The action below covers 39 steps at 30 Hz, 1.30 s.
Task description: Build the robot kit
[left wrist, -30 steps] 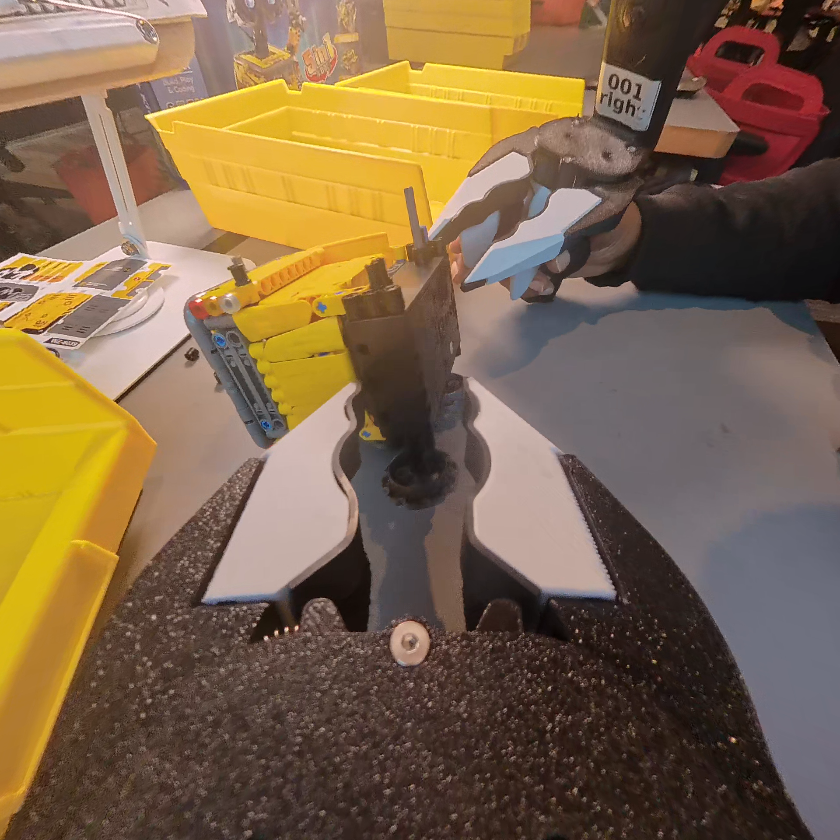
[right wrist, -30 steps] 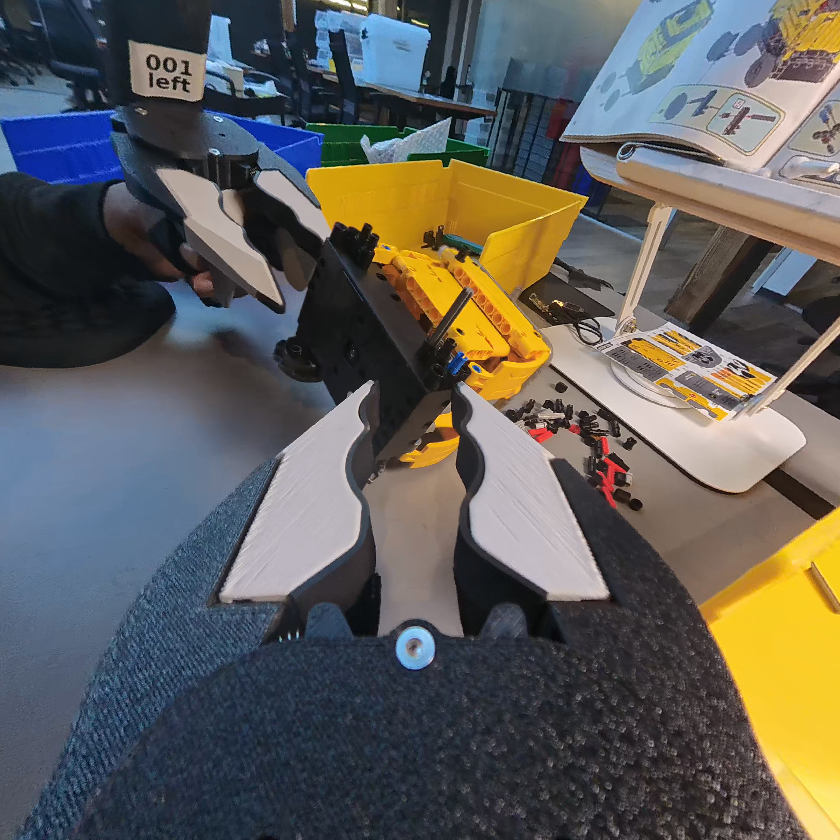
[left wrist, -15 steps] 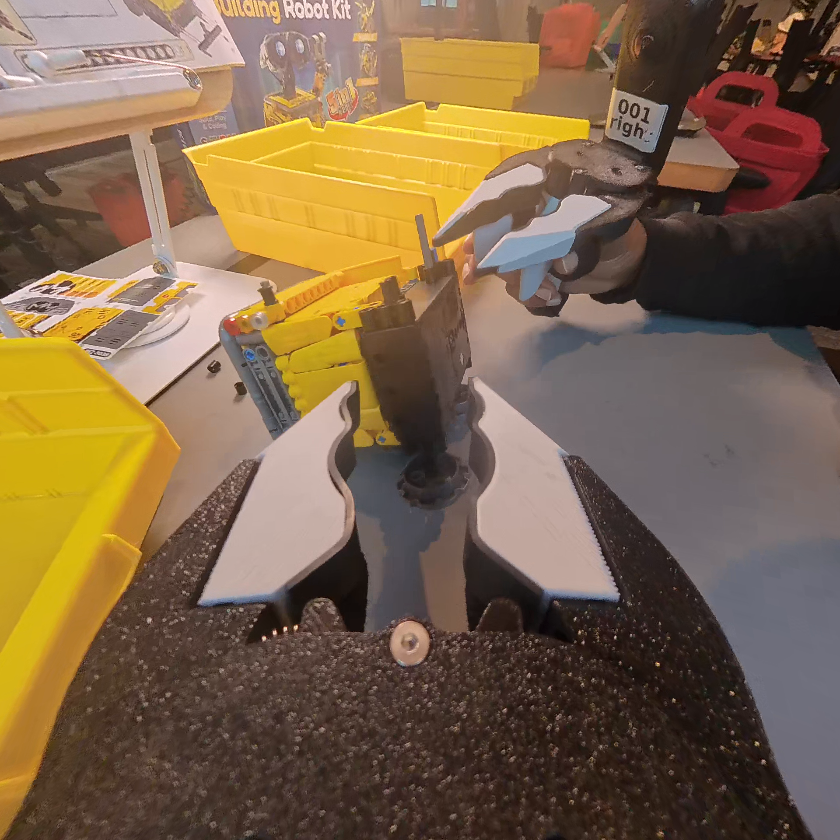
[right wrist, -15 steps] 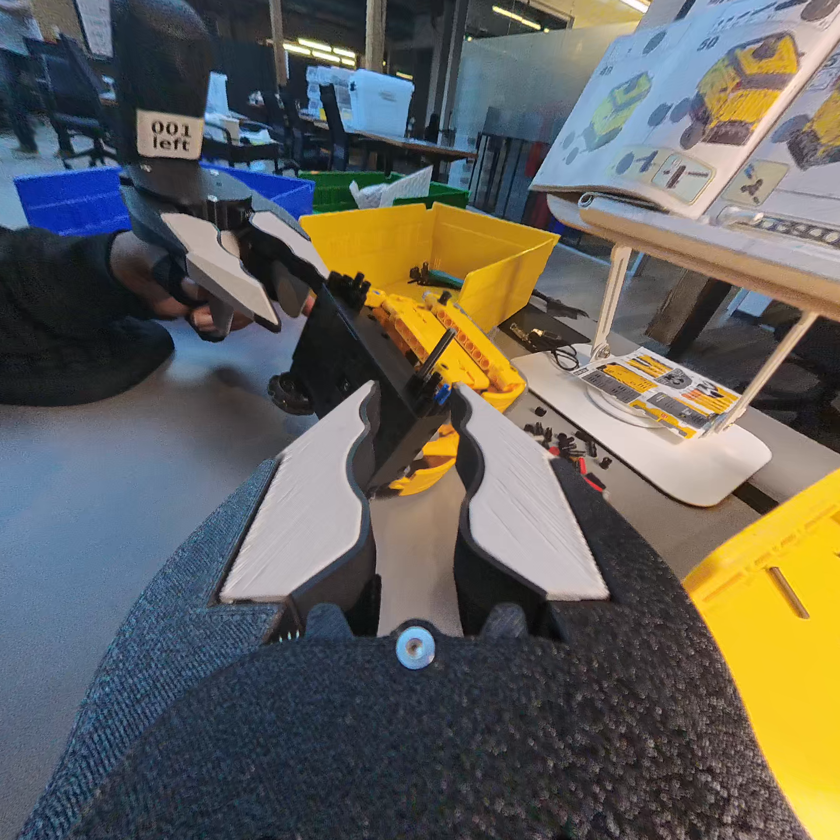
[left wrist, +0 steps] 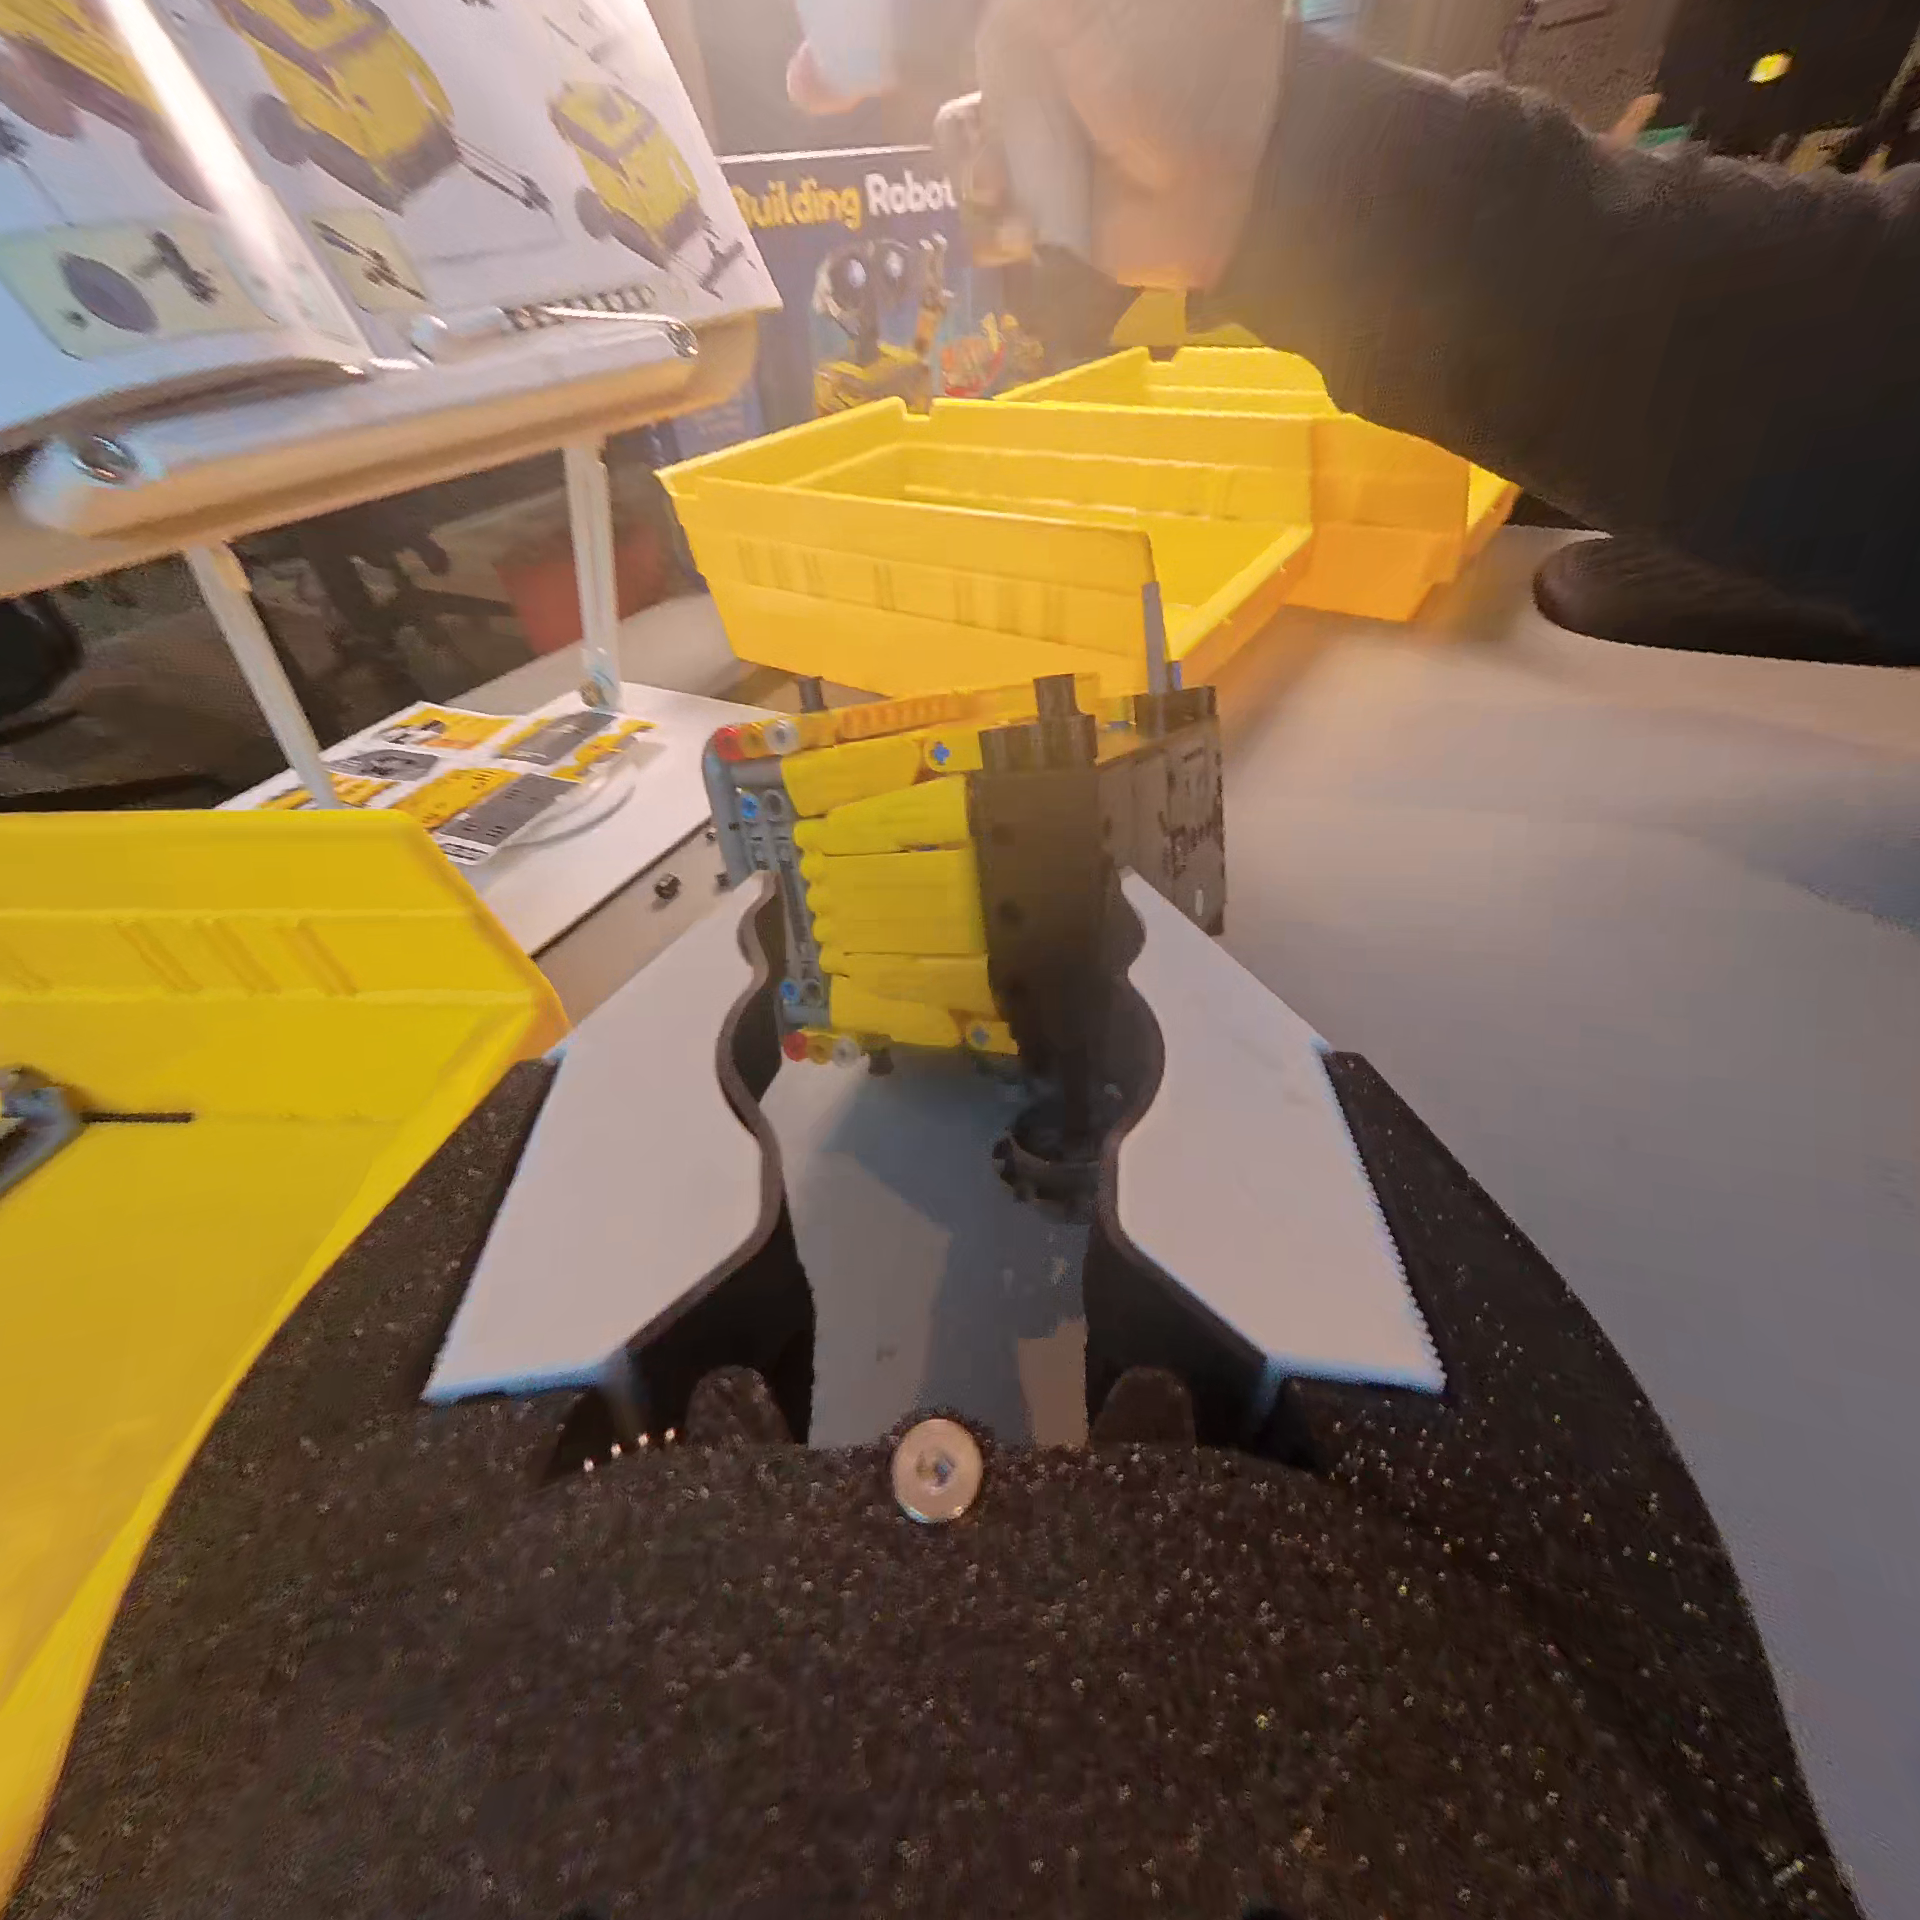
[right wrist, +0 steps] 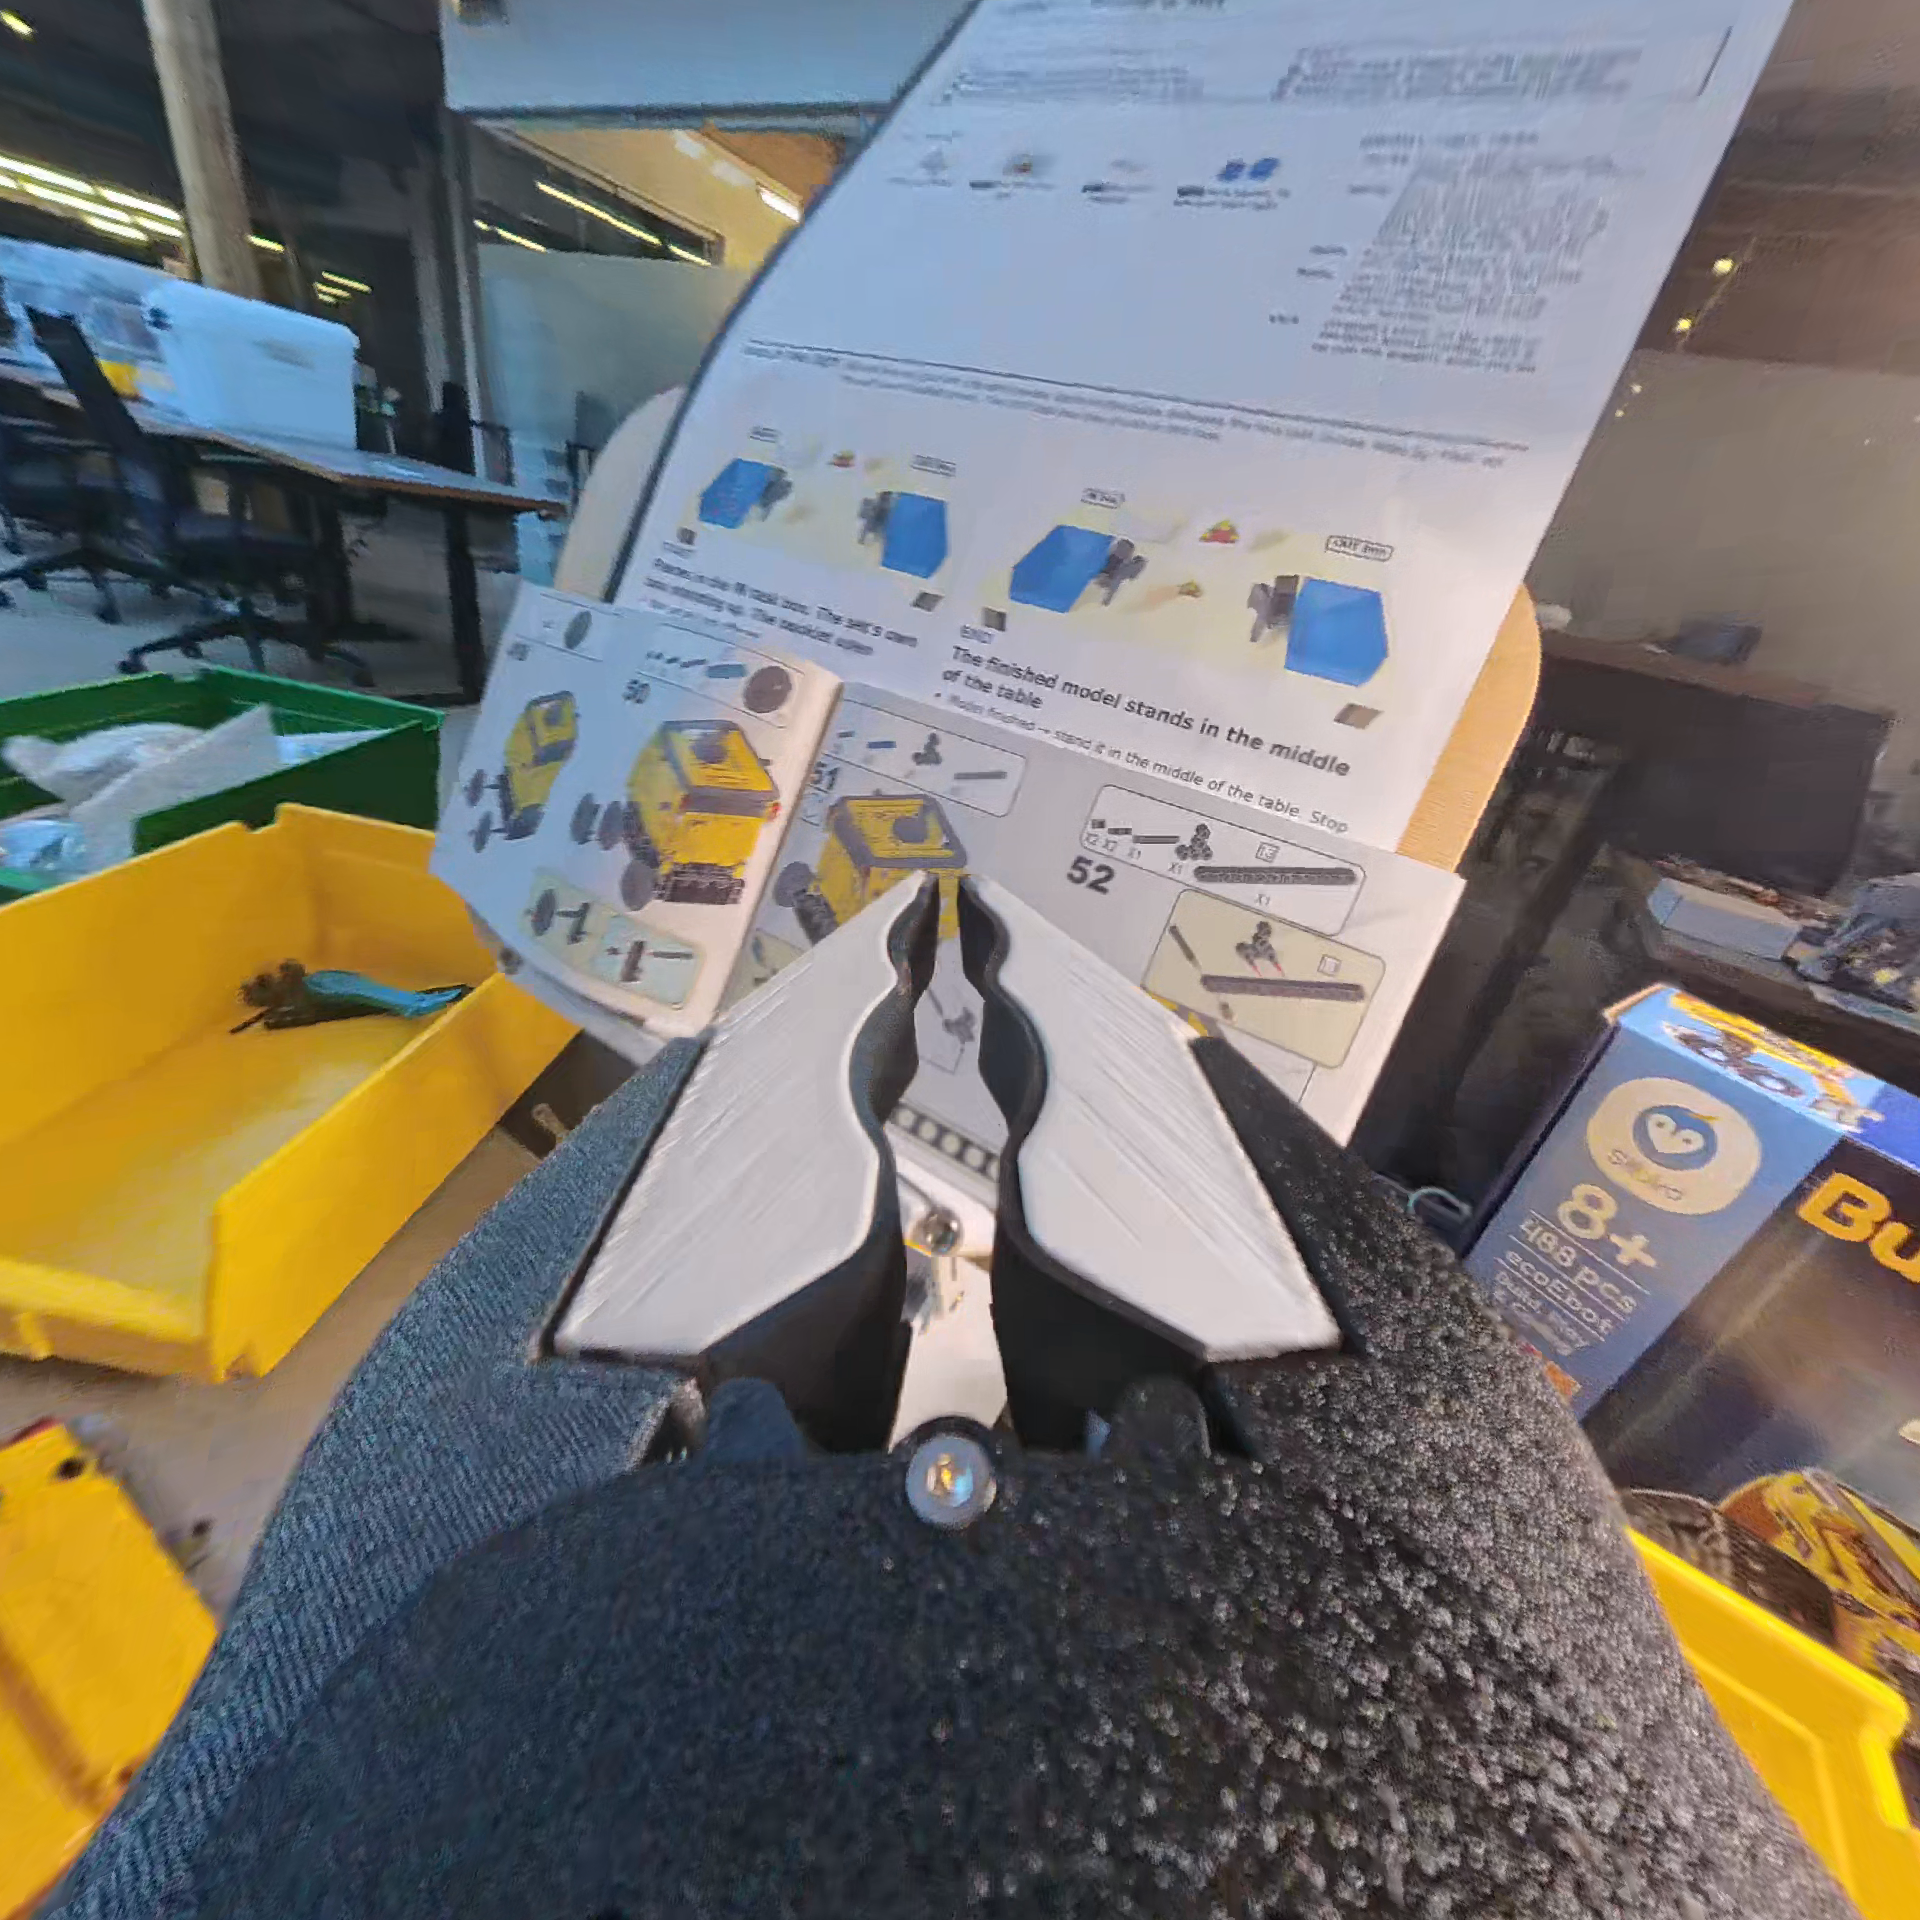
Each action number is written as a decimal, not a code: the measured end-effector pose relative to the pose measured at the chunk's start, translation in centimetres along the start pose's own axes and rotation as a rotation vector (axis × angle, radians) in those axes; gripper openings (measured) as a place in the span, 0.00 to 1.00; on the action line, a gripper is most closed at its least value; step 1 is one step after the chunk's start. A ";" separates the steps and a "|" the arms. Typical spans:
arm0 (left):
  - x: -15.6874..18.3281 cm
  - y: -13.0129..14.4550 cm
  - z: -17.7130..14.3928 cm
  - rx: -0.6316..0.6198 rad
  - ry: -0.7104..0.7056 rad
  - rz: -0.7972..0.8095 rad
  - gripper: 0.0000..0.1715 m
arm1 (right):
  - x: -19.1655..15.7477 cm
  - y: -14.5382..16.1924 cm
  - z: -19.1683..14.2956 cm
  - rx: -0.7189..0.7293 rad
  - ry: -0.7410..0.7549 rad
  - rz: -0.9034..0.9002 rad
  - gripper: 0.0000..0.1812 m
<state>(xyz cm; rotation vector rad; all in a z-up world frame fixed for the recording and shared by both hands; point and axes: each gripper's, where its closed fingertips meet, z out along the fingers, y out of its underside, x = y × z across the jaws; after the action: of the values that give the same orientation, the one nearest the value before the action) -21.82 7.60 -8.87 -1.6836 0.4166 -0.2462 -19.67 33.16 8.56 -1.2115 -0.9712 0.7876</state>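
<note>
A grey table (left wrist: 1558, 987) carries yellow bins (left wrist: 987, 540) and a booklet stand. The left gripper (left wrist: 945, 914) stands spread around the yellow-and-black model (left wrist: 935, 883), whether touching I cannot tell. The right gripper (right wrist: 943, 894), nearly closed and empty, points at the booklet (right wrist: 935, 831). Keeping the model steady and upright looks wise.

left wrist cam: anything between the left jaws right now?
Yes. In the left wrist view the left gripper has its jaws apart around the yellow-and-black brick model, black gear end nearest the camera, bare grey table beneath.
</note>
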 end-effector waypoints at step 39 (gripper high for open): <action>-0.3 1.1 0.8 -0.044 -0.023 -0.022 0.42 | 4.4 2.3 5.2 -0.059 0.103 -0.039 0.02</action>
<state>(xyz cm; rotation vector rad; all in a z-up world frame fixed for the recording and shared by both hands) -21.93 8.33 -10.02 -1.7336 0.3892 -0.2351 -22.65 39.61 7.49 -1.2683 -0.9359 0.6636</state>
